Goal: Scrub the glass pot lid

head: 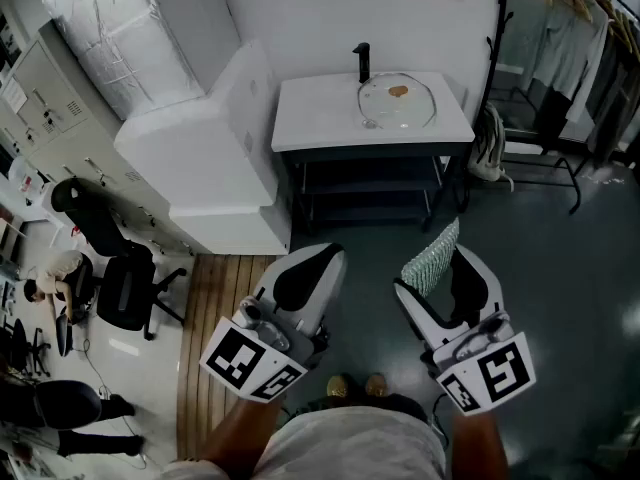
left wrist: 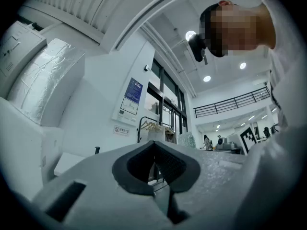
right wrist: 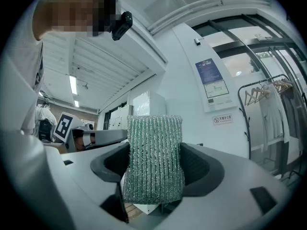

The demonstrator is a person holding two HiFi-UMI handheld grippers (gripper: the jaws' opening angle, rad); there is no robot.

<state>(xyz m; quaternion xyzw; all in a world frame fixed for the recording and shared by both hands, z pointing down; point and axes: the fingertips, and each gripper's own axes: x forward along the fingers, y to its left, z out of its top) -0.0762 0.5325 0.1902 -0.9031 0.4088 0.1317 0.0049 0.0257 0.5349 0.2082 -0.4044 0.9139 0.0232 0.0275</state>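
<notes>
The glass pot lid (head: 398, 101) lies flat on a white table (head: 320, 118) far ahead, with a brown smear near its middle. My right gripper (head: 432, 268) is held near my body and is shut on a green mesh scrub pad (head: 432, 259), which stands upright between the jaws (right wrist: 154, 159). My left gripper (head: 308, 268) is beside it, shut with nothing in it; its dark pads (left wrist: 139, 169) meet in the left gripper view. Both grippers are well short of the table.
A black tap (head: 362, 63) stands behind the lid. White cabinets (head: 215, 148) flank the table's left. A clothes rack (head: 570, 28) stands at the right. A wooden platform (head: 215, 298) lies on the floor at lower left, with an office chair (head: 125, 288) beside it.
</notes>
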